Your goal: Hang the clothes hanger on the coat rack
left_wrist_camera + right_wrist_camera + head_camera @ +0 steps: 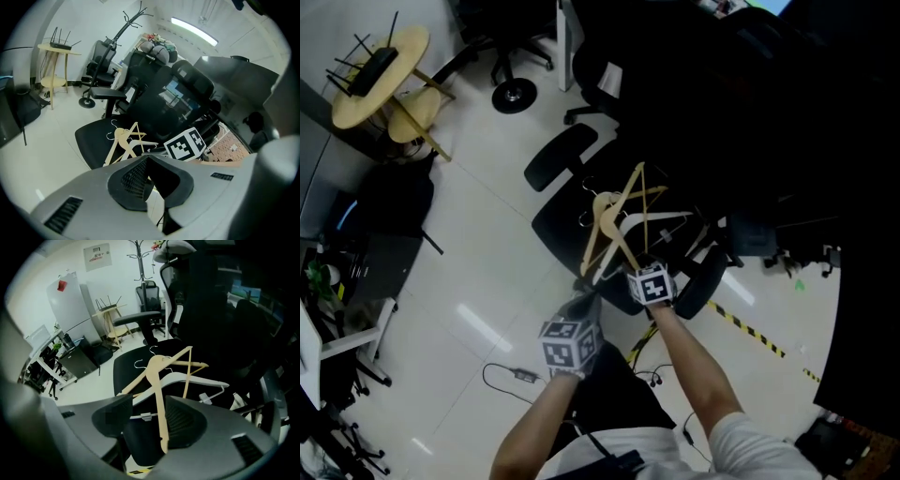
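The job has barely started: nothing hangs on the coat rack [140, 261] that I can see, and it stands well apart from me, behind the black office chair [127, 365]. The hangers lie in a loose pile on the chair's seat: a pale wooden hanger [158, 380] on top, a white clip hanger [187, 379] under it, and another wooden one propped behind. My right gripper [150, 425] points down into the pile with its jaws standing wide, and one arm of the top wooden hanger runs down between them. I judge that the pads are not pressing on it, so I hold nothing yet. My left gripper [157, 180] hovers just beside the right, near the front edge of the seat, its jaws apart with nothing between them. Still to do: close on the hanger, lift it free of the others, carry it to the rack and set its hook over a peg.
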Demonstrator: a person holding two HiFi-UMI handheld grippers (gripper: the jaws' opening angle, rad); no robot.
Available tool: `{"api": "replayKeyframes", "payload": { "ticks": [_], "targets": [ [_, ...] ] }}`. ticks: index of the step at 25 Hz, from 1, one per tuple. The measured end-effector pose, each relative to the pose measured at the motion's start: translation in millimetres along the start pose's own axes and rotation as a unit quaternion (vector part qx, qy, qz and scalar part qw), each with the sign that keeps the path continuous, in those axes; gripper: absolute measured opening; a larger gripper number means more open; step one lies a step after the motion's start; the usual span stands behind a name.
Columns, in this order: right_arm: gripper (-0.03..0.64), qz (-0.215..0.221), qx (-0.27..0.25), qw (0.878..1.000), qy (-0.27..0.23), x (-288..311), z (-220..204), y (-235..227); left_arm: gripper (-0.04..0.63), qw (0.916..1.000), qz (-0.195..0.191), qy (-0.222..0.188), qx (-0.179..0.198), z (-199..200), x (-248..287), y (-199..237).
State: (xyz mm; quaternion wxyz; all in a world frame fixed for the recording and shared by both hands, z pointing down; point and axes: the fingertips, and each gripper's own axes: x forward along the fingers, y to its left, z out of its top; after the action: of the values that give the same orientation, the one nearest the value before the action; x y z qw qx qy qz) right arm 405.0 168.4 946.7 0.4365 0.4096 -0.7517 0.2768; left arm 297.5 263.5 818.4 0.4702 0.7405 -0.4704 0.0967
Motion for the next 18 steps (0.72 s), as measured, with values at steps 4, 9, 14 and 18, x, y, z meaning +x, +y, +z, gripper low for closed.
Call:
{"api": "replayKeyframes", "payload": {
  "ticks": [4, 9, 14, 18],
  "targets": [
    [0.210, -0.002, -0.007, 1.000, 0.028, 38, -14, -16, -0.003, 0.9998, -0.006, 0.019, -0.005, -4, 30, 13],
    [0.210, 0.013, -0.025, 0.997, 0.067, 79, -25, -22, -0.003, 0.9994, -0.006, 0.031, -0.016, -4, 59, 28],
    [0.196, 0.010, -0.040, 0.995, 0.095, 103, -36, -26, -0.003, 0.9982, -0.007, 0.041, -0.043, -11, 69, 36],
    [0.195, 0.017, -0.053, 0.993, 0.108, 115, -41, -24, -0.003, 0.9970, -0.005, 0.047, -0.061, -17, 77, 44]
  ]
}}
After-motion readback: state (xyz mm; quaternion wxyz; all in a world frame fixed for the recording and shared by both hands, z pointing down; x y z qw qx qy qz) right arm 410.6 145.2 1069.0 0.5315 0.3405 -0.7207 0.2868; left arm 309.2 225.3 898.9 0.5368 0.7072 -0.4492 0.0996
